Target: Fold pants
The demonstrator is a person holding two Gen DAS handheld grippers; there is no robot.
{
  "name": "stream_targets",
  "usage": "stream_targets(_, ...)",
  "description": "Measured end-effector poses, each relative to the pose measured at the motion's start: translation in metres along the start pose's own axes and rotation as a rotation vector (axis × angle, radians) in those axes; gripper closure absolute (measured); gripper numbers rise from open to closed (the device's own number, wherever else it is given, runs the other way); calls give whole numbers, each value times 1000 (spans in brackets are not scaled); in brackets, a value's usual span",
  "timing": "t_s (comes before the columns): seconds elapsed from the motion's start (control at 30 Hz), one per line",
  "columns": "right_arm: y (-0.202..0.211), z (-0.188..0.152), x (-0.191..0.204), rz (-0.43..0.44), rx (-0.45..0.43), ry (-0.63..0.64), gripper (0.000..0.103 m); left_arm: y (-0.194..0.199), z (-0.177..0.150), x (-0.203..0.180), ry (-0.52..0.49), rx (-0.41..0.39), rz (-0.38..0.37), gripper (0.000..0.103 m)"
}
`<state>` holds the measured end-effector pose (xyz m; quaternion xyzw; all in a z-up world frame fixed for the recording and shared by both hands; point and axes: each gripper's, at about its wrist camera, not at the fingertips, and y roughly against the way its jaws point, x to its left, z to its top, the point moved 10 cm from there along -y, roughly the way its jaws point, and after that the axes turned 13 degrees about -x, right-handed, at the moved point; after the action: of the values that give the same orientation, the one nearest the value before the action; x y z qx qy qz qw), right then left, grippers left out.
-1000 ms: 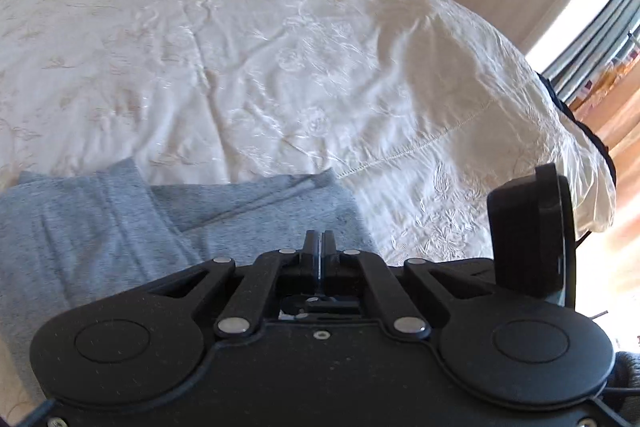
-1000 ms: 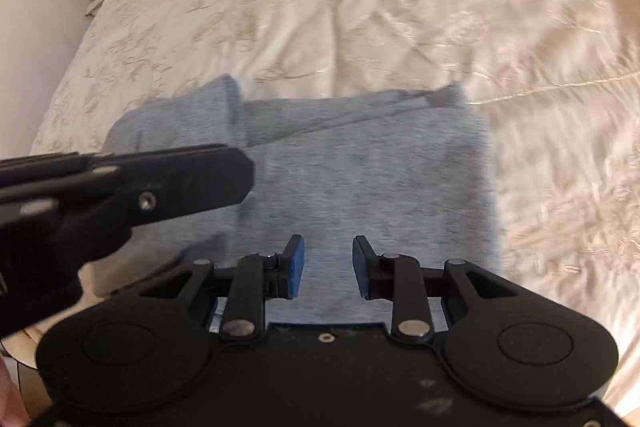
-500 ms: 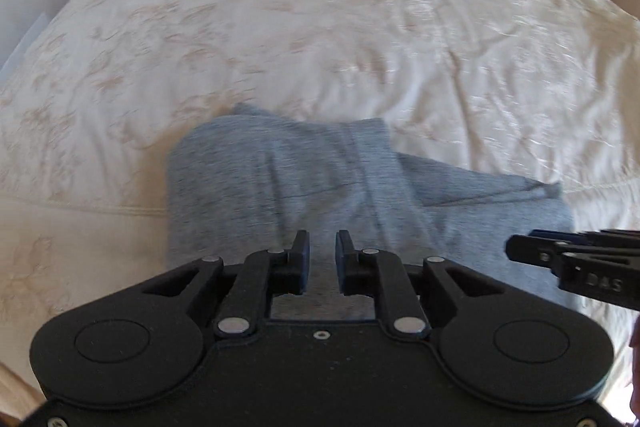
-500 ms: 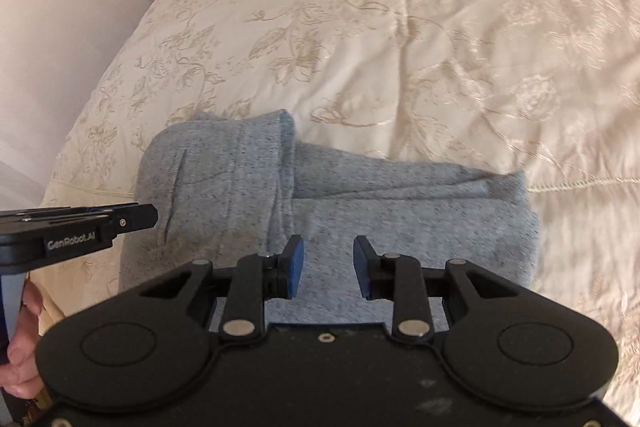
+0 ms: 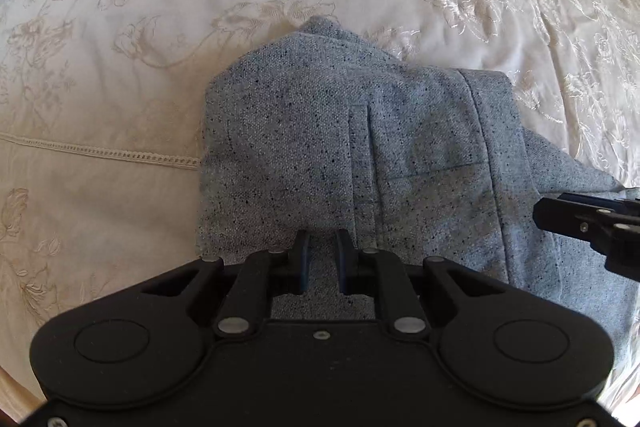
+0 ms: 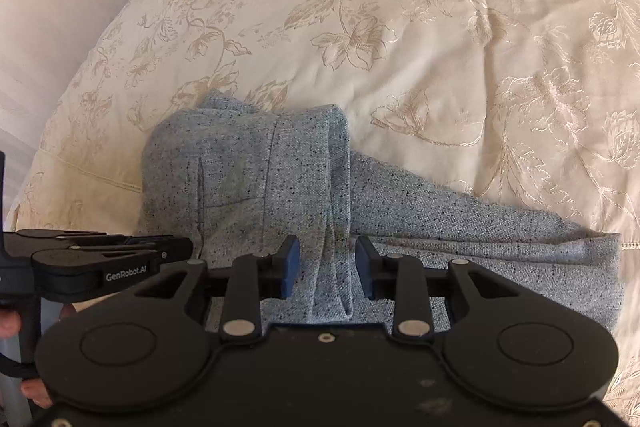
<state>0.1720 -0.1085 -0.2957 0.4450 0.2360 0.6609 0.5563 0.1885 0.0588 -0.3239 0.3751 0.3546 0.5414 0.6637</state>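
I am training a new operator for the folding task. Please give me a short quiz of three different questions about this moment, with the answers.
1. True or false: the right gripper is shut on the grey pants.
2. Multiple choice: the pants lie on A) a wooden floor, B) a cream bedspread with a flower pattern, C) a metal tray.
3. Fill in: in the right wrist view, the folded-over part of the pants lies on the ___ side of the garment.

Key
1. False: both the right and the left gripper are open, fingers apart above the cloth.
2. B, the bedspread.
3. Left; a single layer reaches out to the right.
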Motion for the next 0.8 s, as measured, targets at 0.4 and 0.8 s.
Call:
stream_targets(0.4, -37, 7, -10, 95, 83, -168, 62, 4, -3, 5, 33, -20, -78, 81)
stream_targets(0.8, 9, 20, 29, 161, -50, -69, 92, 31, 2, 18, 32, -84, -40, 81)
